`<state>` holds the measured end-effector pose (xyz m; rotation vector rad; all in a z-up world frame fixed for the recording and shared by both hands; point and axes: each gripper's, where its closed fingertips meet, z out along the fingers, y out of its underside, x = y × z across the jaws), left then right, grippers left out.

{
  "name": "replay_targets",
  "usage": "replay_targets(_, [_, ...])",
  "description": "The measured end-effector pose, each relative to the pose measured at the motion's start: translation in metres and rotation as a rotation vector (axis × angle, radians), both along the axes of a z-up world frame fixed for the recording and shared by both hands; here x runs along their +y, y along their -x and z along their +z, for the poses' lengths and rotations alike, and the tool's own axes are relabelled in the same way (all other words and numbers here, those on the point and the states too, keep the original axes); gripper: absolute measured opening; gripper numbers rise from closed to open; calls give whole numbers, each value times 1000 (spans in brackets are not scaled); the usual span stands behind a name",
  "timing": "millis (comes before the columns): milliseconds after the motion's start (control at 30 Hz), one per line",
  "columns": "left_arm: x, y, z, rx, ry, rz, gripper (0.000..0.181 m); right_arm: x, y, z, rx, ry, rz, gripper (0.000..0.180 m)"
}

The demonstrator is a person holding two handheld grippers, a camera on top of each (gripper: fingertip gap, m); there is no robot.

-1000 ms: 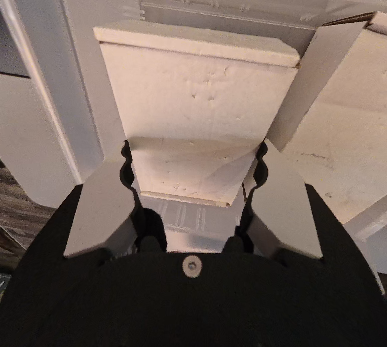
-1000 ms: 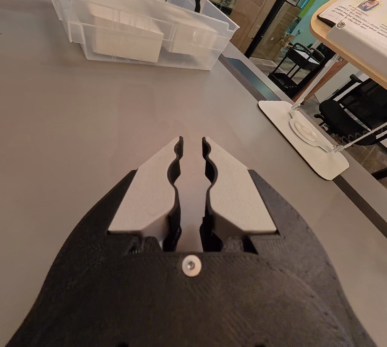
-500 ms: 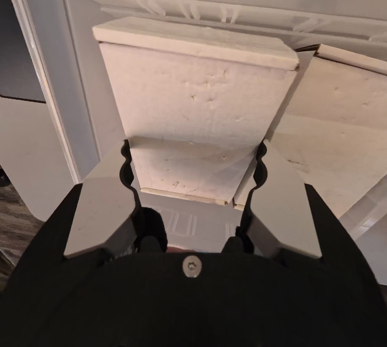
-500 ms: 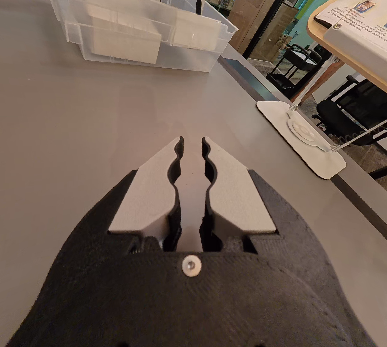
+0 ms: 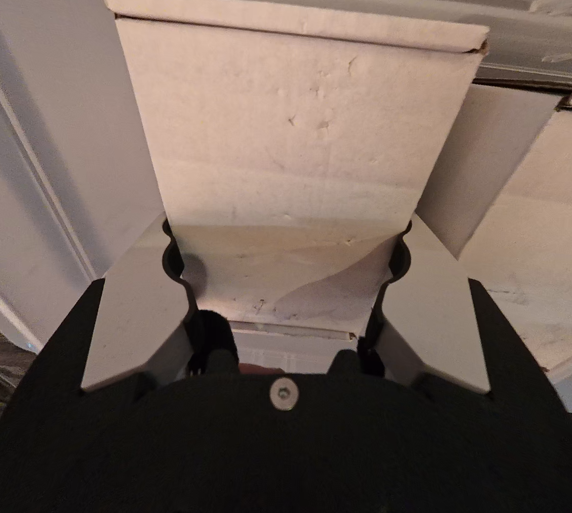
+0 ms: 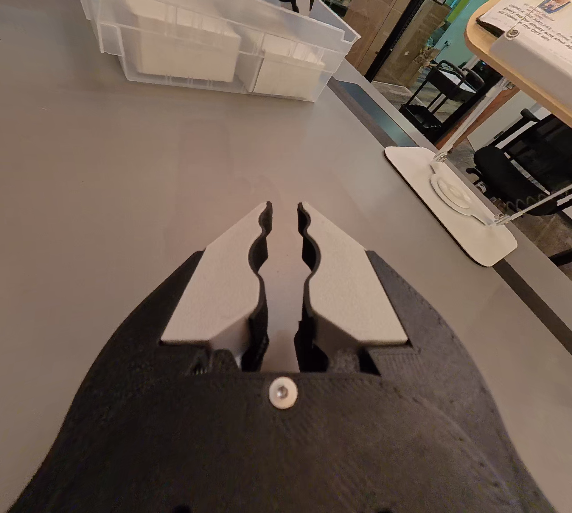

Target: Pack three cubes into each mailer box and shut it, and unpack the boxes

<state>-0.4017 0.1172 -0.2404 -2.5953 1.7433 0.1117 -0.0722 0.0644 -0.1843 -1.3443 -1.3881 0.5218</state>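
Around your left gripper [image 5: 286,247] there is clear plastic bin [image 5: 55,71] wall to the left of the fingers and ahead of them, and a second white box [image 5: 507,219] sits just to the right, close against the box [image 5: 294,133] you hold. Your left fingers [image 5: 139,306] are spread wide and clamped on the two sides of that closed white mailer box, which fills the space between them and reaches ahead toward the bin wall. Your right gripper [image 6: 284,210] hovers over bare grey surface [image 6: 123,173], its fingers [image 6: 223,284] nearly together with a narrow gap and nothing between them. Well ahead of those fingers stands the clear bin [image 6: 216,21] with white boxes [image 6: 185,49] inside, and a white stand base [image 6: 448,204] lies off to their right.
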Motion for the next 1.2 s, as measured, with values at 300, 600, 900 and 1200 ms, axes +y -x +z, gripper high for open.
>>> replay_targets(300, [1, 4, 15, 24, -35, 16, 132, 0, 0, 1, 9, -1, -1, 13])
replay_targets(600, [6, -2, 85, -10, -180, 36, 132, 0, -1, 3, 17, -4, 0, 13])
replay_targets(900, [0, -77, 159, -1, -231, -98, 132, 10, -11, 11, 45, -15, -38, 14])
replay_targets(1200, [12, -205, 127, 3, -138, -252, 132, 38, -41, 41, 164, -43, -169, 17])
